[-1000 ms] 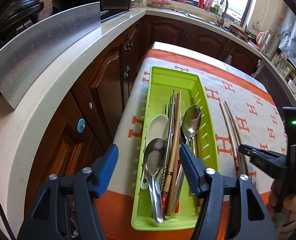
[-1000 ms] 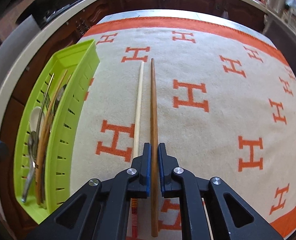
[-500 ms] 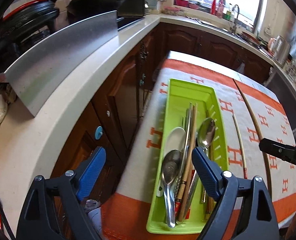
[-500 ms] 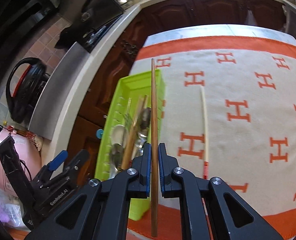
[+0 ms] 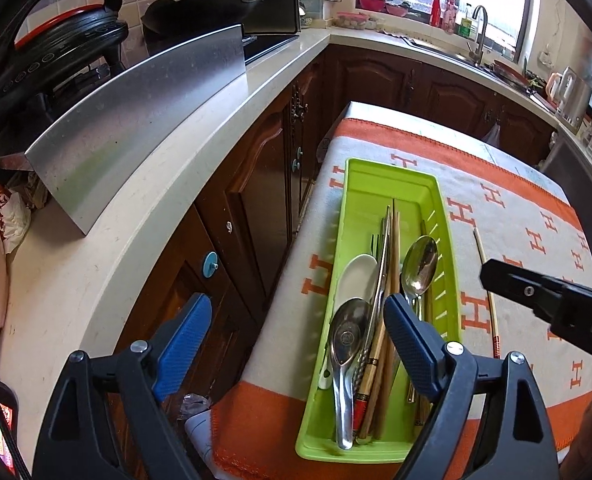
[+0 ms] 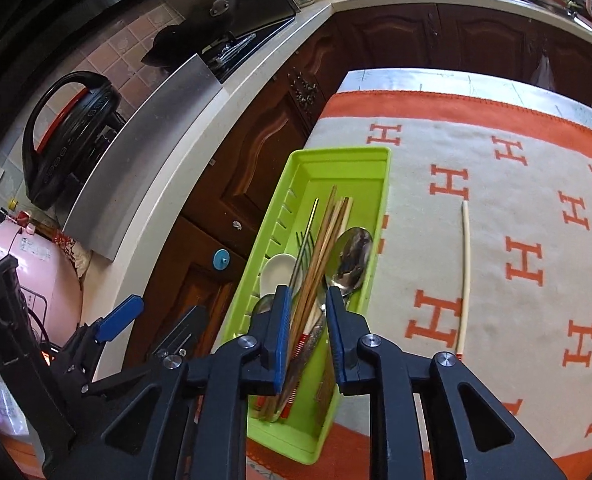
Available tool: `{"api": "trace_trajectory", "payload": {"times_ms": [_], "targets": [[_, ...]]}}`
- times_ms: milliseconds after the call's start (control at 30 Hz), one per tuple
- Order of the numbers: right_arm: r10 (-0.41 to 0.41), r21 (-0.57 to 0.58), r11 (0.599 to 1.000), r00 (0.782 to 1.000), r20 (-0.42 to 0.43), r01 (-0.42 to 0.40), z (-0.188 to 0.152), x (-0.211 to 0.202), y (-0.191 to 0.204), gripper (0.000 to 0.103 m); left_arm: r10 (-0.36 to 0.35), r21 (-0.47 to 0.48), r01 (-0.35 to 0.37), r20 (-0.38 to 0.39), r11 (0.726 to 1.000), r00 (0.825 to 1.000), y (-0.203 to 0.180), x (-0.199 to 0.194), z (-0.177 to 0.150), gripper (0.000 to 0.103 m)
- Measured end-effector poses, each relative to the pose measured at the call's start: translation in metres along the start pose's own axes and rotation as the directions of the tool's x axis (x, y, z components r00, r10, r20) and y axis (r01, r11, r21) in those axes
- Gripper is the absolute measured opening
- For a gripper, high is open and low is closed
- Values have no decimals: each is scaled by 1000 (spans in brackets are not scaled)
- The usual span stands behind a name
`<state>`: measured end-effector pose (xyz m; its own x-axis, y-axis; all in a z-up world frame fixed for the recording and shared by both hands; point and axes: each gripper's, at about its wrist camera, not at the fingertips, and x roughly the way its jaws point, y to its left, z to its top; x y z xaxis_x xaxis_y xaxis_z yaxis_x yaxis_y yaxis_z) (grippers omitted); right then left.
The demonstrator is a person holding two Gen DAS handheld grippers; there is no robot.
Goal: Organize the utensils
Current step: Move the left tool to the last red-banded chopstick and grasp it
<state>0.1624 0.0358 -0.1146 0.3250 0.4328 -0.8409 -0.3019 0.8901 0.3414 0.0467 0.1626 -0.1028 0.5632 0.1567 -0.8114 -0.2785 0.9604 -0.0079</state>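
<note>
A lime green utensil tray [image 5: 392, 184] [image 6: 336, 164] lies on the orange-and-white H-patterned cloth [image 6: 496, 240]. It holds metal spoons [image 5: 418, 264], a white spoon [image 5: 356, 276], a fork and several chopsticks [image 6: 324, 236]. One pale chopstick [image 6: 464, 272] [image 5: 486, 280] lies alone on the cloth to the right of the tray. My right gripper [image 6: 306, 300] is open and empty above the near end of the tray. My left gripper [image 5: 296, 320] is wide open and empty at the tray's near left side.
A white countertop [image 5: 135, 200] with a steel splash panel [image 5: 135, 120] runs along the left. Dark wooden cabinets [image 5: 255, 184] stand between counter and table. A black cooker [image 6: 67, 132] and a pink appliance [image 6: 35, 280] sit on the counter.
My right gripper carried the brown chopstick left over the tray, opened and let it go among the utensils. The left gripper drew back slightly to the left.
</note>
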Motion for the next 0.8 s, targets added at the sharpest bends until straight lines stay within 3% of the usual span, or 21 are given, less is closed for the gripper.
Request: {"api": "trace_trajectory", "payload": {"times_ms": [300,800], "targets": [[-46,-13,999,998,48,47,-16,-33,-39,22,5,69,-4,-6,998,1000,-32,-8,-2,87],[-102,96,991,991,92,93,-62,-80,-154,23,-17,228,25,-35,973,999,-129,-24,-8,88]]}}
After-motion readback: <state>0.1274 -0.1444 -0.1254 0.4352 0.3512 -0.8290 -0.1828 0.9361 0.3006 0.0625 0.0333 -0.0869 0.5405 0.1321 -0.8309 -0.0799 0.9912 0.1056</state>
